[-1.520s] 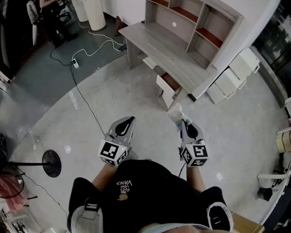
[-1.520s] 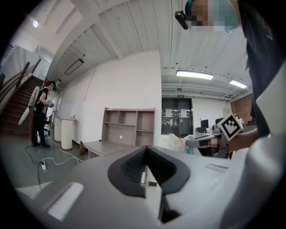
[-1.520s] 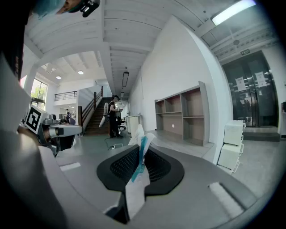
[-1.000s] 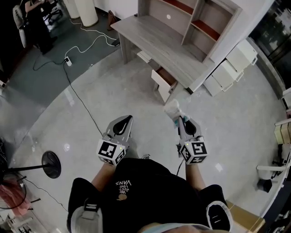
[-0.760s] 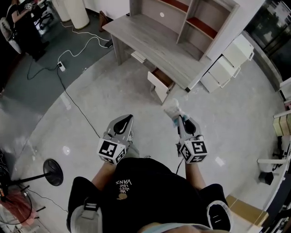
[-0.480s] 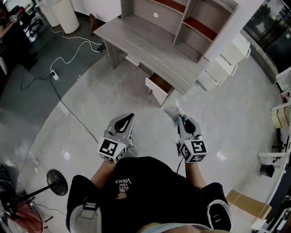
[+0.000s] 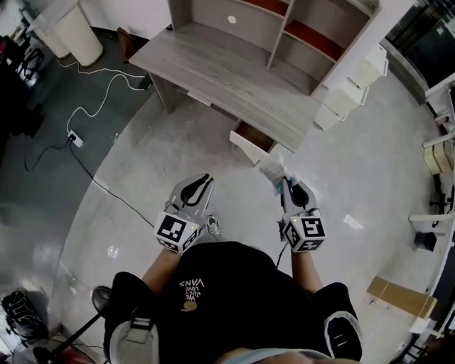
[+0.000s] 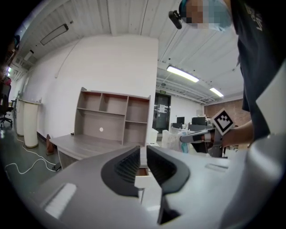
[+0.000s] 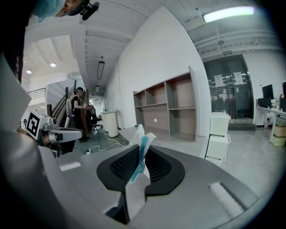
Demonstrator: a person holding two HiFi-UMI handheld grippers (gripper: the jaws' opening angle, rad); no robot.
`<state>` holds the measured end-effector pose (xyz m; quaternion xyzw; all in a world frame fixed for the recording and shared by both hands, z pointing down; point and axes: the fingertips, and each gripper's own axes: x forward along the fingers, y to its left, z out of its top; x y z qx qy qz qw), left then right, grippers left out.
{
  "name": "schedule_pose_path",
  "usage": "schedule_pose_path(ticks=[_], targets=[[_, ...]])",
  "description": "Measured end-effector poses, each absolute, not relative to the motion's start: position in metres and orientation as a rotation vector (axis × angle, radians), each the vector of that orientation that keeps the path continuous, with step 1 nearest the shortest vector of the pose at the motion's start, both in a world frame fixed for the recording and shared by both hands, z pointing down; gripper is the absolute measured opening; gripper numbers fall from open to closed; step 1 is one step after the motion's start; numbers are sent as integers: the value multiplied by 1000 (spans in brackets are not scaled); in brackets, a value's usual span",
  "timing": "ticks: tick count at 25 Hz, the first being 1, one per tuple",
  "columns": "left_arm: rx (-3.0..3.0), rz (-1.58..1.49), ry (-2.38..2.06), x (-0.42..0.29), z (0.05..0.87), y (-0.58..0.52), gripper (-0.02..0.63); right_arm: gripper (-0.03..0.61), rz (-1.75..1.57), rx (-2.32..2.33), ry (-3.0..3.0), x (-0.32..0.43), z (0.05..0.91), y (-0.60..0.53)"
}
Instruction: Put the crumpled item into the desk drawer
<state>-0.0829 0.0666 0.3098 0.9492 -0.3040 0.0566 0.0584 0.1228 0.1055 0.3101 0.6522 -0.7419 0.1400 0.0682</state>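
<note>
Grey polished floor [image 7: 142,156] spreads round a wood-grain desk [image 7: 234,71] that carries open shelves [image 7: 284,21] on its back edge. Under the desk's front edge a drawer [image 7: 249,144] stands pulled out. Both grippers (each with its marker cube) sit on the near side of the desk. The left gripper [image 7: 201,181], off to the left of the drawer, has its jaws pressed together on nothing. The right gripper [image 7: 284,183], just short of the drawer, pinches the crumpled item [image 7: 272,169], a white wad with a blue strip, poking toward the desk.

Matt grey wood-grain desk [image 7: 227,71], glossy pale floor [image 7: 377,170]
</note>
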Motion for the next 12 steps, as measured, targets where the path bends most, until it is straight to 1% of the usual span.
schedule_pose_path(ticks=[6,12], targets=[[2893,197,-790,-84,329,37,57,43,442,2028,-2154,116,322,83],[2868,224,-769,-76,351,14,69,43,457,2010,-2136,119,334,61]])
